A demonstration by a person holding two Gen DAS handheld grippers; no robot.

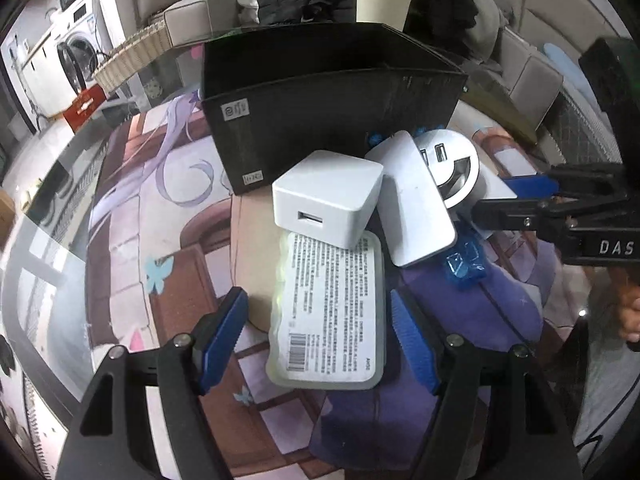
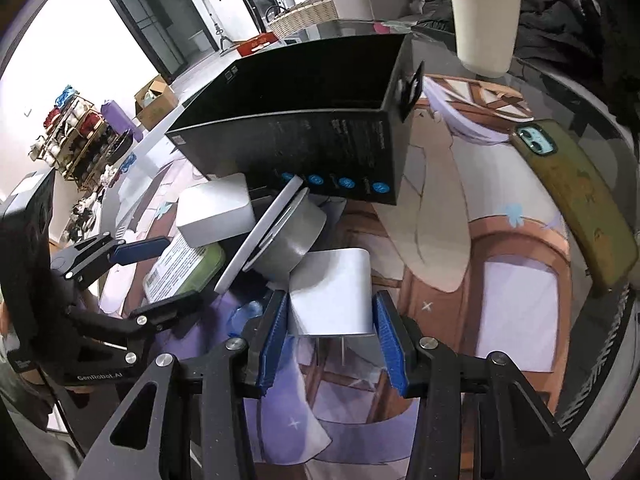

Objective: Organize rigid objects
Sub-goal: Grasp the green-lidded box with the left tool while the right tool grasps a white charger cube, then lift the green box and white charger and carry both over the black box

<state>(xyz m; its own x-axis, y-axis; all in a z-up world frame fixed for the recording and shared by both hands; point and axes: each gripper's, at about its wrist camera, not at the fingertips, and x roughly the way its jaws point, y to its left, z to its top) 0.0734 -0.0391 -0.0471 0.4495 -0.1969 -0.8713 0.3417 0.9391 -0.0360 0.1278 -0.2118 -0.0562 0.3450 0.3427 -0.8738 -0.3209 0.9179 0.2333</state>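
Black box: the box point(image 1: 332, 120) stands open on the surface point(image 1: 56, 240), behind the pile; as far as I see, nothing lies in it yet.
Pile: cube charger point(image 1: 328, 198), flat white pad point(image 1: 412, 200), round USB hub point(image 1: 452, 168) and labelled pack point(image 1: 332, 312) crowd just before the box, leaning on each other.
Right gripper point(image 2: 330, 342): my jaws straddle a white plug point(image 2: 332, 292), pads touching or almost touching its sides; I cannot tell if they grip.
Left gripper point(image 1: 316, 344): jaws wide, around the near end of the labelled pack, not touching it.
Progress: early, I judge; every piece is still outside the box.
Edges: box wall is tall, so lifts must clear its rim.
Room: open mat to my right, up to the phone point(image 2: 576, 200) and cup point(image 2: 484, 20); the two grippers are near each other.
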